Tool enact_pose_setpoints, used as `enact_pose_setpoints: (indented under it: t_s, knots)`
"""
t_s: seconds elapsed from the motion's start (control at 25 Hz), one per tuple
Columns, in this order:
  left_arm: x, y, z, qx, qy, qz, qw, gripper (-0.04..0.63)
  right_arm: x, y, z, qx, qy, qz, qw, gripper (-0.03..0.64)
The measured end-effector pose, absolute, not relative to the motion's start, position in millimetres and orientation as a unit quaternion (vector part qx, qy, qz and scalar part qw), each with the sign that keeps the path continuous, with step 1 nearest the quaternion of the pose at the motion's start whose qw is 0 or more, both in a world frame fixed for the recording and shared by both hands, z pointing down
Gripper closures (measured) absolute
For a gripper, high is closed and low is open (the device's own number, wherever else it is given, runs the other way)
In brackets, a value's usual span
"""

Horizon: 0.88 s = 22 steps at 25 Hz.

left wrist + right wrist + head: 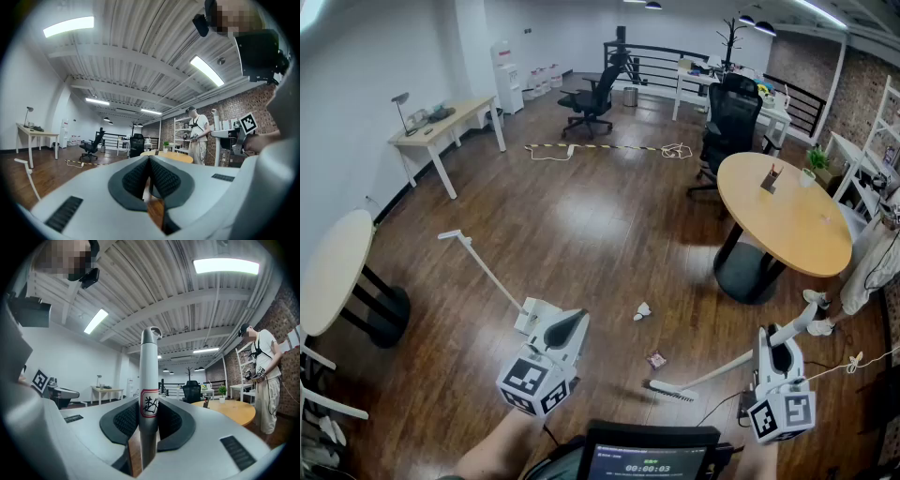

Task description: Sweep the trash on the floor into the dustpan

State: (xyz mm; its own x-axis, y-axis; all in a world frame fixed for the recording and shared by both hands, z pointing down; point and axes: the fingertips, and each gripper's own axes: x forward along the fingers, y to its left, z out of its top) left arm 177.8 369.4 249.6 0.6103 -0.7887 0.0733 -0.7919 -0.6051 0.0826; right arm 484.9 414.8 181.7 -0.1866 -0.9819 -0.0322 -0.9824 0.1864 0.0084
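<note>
Lying on the dark wooden floor [581, 225] are two pieces of trash, a crumpled white scrap [642, 310] and a small reddish wrapper [656, 359], near each other but apart. Both sit between the one dustpan [534, 314] on the left and the one broom [717, 370] on the right.

The dustpan rests on the floor, and its long pale handle [483, 267] slants away to the upper left. The left gripper [570, 323] is right at the pan's near side. In the left gripper view its jaws are drawn almost together on a thin pale edge, which appears to be the dustpan's wall.

The right gripper [780, 345] is clamped on the broom's grey shaft [150, 371], which rises straight up between its two pads. The broom's bristle head [672, 390] lies on the floor, just below and right of the wrapper.

Two round tables stand in the room, an orange-topped one [787, 216] on the right and a paler one [333, 272] at the left edge. One person [872, 267] stands beyond the orange table.
</note>
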Motion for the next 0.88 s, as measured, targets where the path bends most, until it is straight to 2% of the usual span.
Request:
enact_pose_setpoints:
  t_s: [0.4, 0.88]
  knots:
    - [106, 312, 259, 0.895, -0.443, -0.003, 0.058, 0.592, 438, 351, 194, -0.649, 0.761, 0.016, 0.011, 0.514]
    - [114, 219, 269, 0.892, -0.447, 0.007, 0.061, 0.592, 430, 244, 199, -0.628, 0.778, 0.01, 0.01, 0.514]
